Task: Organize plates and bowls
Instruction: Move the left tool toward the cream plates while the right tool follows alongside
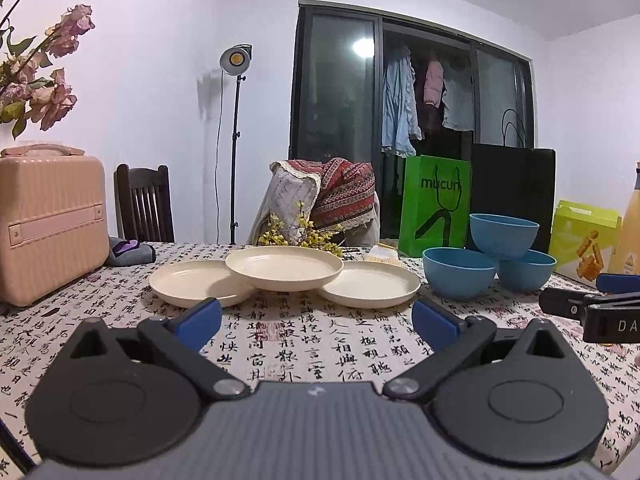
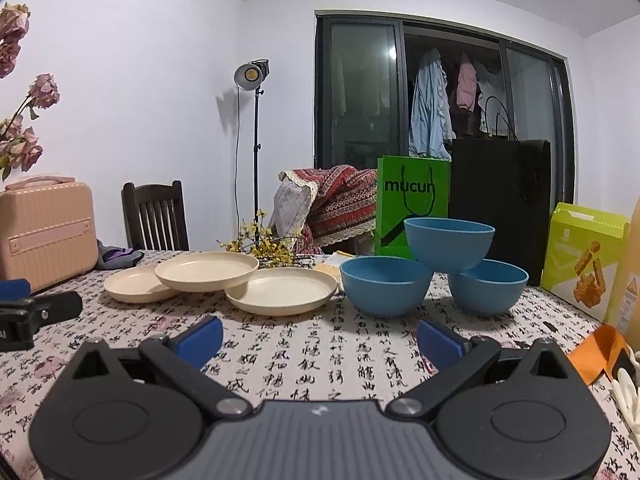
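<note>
Far left on your counter (image 1: 280, 344): pink case (image 1: 48, 220) under dried roses (image 1: 44, 92), dark chair (image 1: 144, 204) behind it, grey cloth (image 1: 128, 254) at the case's foot. Next, three cream plates: left plate (image 1: 192, 282) and right plate (image 1: 370, 284) flat on the counter, middle plate (image 1: 284, 268) sitting on top, bridging both rims. Yellow flower sprig (image 1: 296, 236) lies just behind the plates. Right of the plates, three blue bowls, all upright: front bowl (image 2: 386, 286) and rear bowl (image 2: 488, 286) on the counter, top bowl (image 2: 448, 242) perched on both their rims. Green bag (image 2: 412, 204) and black bag (image 2: 500, 196) stand behind the bowls, green snack box (image 2: 580, 256) to their right, a yellow bottle just beside it at the frame edge. Your left tongs (image 1: 316, 320) are low over the counter, spread wide, nothing between the blue pads, aimed at the plates but well short of them. Your right tongs (image 2: 318, 338) are likewise spread wide and empty, low over the counter, pointed at the gap between right plate and front bowl, touching neither. Each tool shows at the edge of the other's view, side by side, apart.
</note>
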Motion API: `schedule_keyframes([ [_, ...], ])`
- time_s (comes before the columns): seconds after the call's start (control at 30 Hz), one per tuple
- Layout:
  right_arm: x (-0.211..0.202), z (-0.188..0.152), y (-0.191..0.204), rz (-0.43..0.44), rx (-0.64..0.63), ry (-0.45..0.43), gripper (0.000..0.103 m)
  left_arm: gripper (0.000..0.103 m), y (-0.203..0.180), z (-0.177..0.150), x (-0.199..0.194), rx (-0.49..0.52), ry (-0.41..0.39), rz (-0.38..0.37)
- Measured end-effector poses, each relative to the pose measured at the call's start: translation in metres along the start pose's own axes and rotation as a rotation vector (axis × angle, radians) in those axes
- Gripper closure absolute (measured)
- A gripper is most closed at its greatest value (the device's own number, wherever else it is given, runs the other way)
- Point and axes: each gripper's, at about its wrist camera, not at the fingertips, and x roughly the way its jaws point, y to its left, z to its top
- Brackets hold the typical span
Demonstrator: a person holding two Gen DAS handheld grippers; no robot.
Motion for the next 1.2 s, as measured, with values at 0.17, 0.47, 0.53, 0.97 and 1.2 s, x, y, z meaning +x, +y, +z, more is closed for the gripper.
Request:
schedule_keyframes([
  [0.17, 0.008, 0.006, 0.003, 0.005, -0.009, -0.006, 0.0, 0.0, 0.006, 0.007, 0.008, -0.009, -0.003, 0.001],
  [0.47, 0.024, 0.019, 0.006, 0.013, -0.009, -0.012, 0.0, 0.0, 0.012, 0.019, 0.021, 0.013, -0.003, 0.016],
  [0.53, 0.027, 0.022, 0.008, 0.015, -0.012, -0.016, 0.0, 0.0, 0.013, 0.022, 0.023, 0.02, -0.007, 0.018],
  [0.97, 0.043, 0.054, 0.016, 0.044, -0.015, -0.035, 0.0, 0.0, 0.017, 0.043, 0.034, 0.025, -0.004, 0.014],
  [1.2, 0.053, 0.07, 0.027, 0.057, -0.036, -0.022, 0.0, 0.0, 0.021, 0.056, 0.039, 0.02, -0.004, 0.028],
])
